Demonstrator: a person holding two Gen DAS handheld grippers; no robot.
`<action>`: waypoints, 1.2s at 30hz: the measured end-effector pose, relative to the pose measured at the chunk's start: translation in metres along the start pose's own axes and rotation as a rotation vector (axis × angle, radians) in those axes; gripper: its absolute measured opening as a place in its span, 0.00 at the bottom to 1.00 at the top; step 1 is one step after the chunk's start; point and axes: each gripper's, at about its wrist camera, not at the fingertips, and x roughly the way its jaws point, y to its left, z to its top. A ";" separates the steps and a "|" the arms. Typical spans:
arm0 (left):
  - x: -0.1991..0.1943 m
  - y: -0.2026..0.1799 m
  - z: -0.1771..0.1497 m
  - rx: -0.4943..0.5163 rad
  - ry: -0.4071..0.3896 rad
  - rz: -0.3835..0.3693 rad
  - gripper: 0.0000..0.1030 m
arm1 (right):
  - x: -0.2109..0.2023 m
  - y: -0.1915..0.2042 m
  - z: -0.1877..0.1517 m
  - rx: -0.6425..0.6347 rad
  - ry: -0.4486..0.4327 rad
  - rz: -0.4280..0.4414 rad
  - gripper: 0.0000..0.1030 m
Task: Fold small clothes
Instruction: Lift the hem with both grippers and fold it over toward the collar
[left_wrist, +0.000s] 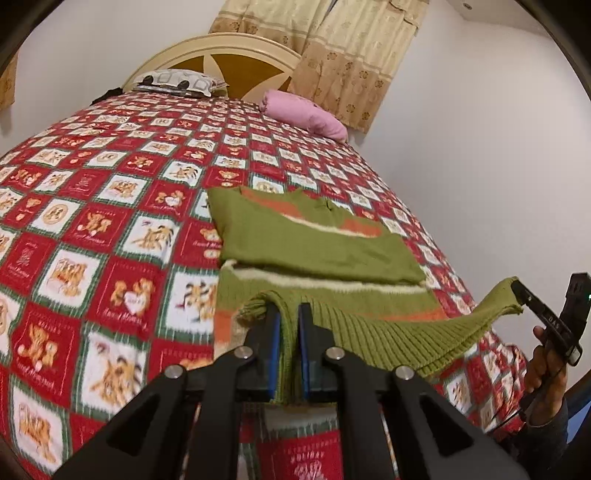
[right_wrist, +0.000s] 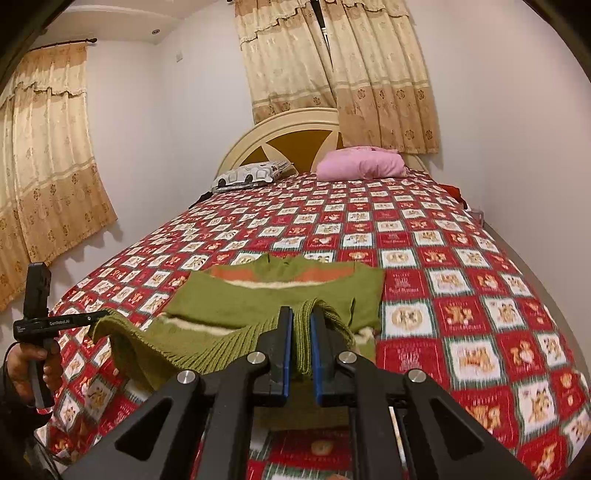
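Above the bedspread (left_wrist: 92, 229), each claw, left (left_wrist: 289, 314) and right (right_wrist: 302, 317), pinches the green sweater's (left_wrist: 317, 243) ribbed hem nearly closed.

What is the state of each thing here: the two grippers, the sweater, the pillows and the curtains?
left gripper: shut on sweater hem, left corner
right gripper: shut on sweater hem, right corner
sweater: sleeves folded in, hem lifted off the bed, collar end lying flat
pink pillow: lying at the headboard
patterned pillow: lying flat beside it
curtains: drawn, with a narrow gap
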 end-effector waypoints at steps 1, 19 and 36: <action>0.002 0.002 0.004 -0.008 -0.002 -0.005 0.09 | 0.003 -0.001 0.003 -0.003 -0.002 -0.003 0.08; 0.078 0.008 0.087 0.042 0.001 0.053 0.09 | 0.131 -0.045 0.055 0.073 0.132 -0.006 0.08; 0.098 0.047 0.084 0.109 0.012 0.240 0.68 | 0.209 -0.105 0.036 0.118 0.247 -0.086 0.63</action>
